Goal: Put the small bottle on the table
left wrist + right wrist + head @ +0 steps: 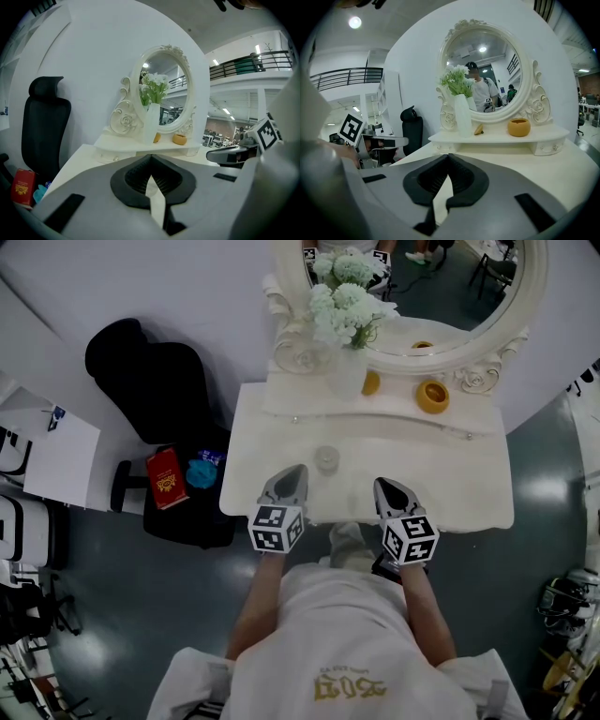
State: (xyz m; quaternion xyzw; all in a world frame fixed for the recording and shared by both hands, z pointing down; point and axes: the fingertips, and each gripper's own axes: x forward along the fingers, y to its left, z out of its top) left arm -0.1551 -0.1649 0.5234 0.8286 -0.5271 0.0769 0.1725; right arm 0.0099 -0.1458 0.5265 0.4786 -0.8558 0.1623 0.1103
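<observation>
A small clear bottle (pixel 325 458) stands upright on the white dressing table (pixel 450 474), near the middle of its top. Just in front of it and slightly left, my left gripper (pixel 296 468) is shut and empty, its tips a short way from the bottle. My right gripper (pixel 382 482) hovers over the table's front edge to the right, also shut with nothing in it. In the left gripper view the jaws (pixel 151 157) meet at the tips and hide the bottle. The right gripper view shows its jaws (pixel 448 156) closed over bare tabletop.
A white vase of flowers (pixel 347 371), a yellow bowl (pixel 432 396) and a small yellow object (pixel 371 382) sit on the raised shelf below the oval mirror (pixel 469 296). A black office chair (pixel 150 381) and a red box (pixel 165 477) are on the floor to the left.
</observation>
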